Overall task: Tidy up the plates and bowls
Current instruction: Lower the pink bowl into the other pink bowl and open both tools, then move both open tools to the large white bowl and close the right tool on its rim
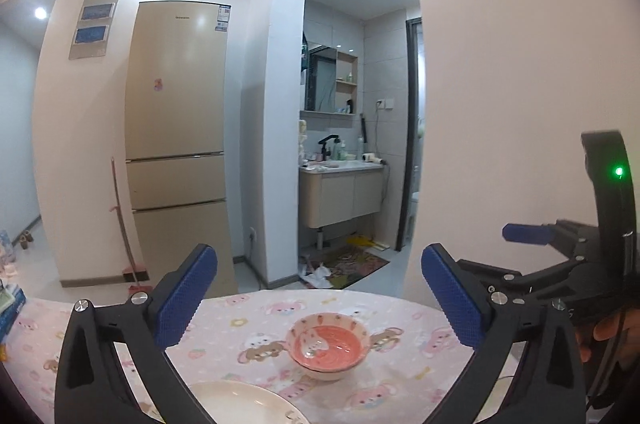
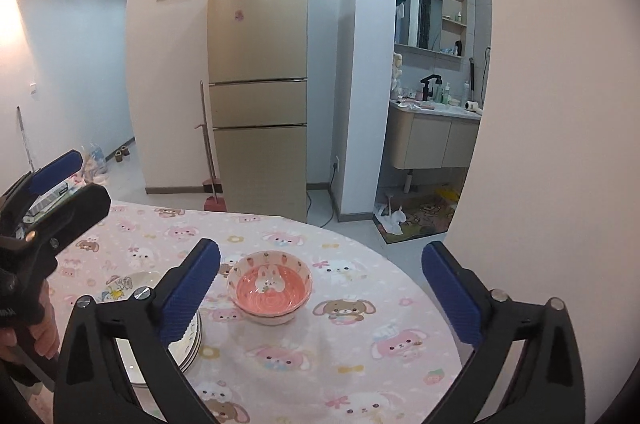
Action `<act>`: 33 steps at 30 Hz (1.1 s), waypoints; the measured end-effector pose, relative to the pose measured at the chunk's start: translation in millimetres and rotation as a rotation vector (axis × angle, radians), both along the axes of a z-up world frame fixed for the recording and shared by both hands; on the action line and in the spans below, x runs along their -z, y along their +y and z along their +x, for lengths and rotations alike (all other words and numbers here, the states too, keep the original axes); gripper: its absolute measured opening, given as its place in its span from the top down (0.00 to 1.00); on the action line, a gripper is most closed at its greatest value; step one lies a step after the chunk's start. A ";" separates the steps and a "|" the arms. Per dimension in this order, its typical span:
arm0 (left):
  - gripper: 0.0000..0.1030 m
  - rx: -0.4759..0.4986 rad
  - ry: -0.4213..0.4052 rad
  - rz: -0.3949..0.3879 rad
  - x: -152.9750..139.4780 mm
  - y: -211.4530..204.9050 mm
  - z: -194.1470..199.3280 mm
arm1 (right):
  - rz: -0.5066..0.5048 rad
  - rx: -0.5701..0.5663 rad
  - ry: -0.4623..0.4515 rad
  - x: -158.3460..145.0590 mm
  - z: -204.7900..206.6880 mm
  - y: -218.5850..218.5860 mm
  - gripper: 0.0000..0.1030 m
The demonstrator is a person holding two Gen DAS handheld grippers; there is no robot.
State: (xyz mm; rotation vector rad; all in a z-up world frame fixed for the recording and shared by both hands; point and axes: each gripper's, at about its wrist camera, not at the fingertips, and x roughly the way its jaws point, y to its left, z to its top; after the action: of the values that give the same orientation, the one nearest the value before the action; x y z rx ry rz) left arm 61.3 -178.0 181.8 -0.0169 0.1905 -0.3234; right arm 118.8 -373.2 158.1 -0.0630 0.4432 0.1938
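A pink bowl with a rabbit pattern stands on the round table with a pink cartoon cloth. A stack of white plates sits to the bowl's left, partly hidden behind the right gripper's left finger; its rim shows at the bottom of the left wrist view. My left gripper is open and empty above the table, short of the bowl. My right gripper is open and empty, the bowl between its fingers' lines of sight but farther off.
A tan fridge and a broom stand beyond the table. An archway leads to a bathroom with a vanity. The right gripper shows at the right of the left view; the left gripper at the left of the right view.
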 end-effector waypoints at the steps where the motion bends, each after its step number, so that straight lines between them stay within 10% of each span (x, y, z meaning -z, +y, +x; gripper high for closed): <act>1: 0.00 0.015 0.009 -0.010 1.0 0.9 -3.1 | 0.006 -0.001 -0.002 1.3 -5.1 -1.5 0.01; 11: 0.00 0.185 0.124 -0.017 38.2 -5.3 -32.4 | 0.180 0.167 -0.052 56.8 -101.5 -33.6 0.01; 17: 0.00 0.313 0.214 -0.001 50.5 -18.1 -23.7 | 0.089 0.384 -0.071 92.7 -151.2 -29.2 0.01; 33: 0.00 0.360 0.454 0.034 106.6 -43.7 2.4 | 0.154 0.506 0.152 152.1 -140.5 -69.8 0.01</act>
State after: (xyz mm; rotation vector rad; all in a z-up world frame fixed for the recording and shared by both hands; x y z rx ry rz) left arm 63.7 -221.7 75.2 -0.0229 0.6538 -0.6745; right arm -21.8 -443.1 6.0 0.2156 0.5804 -0.2669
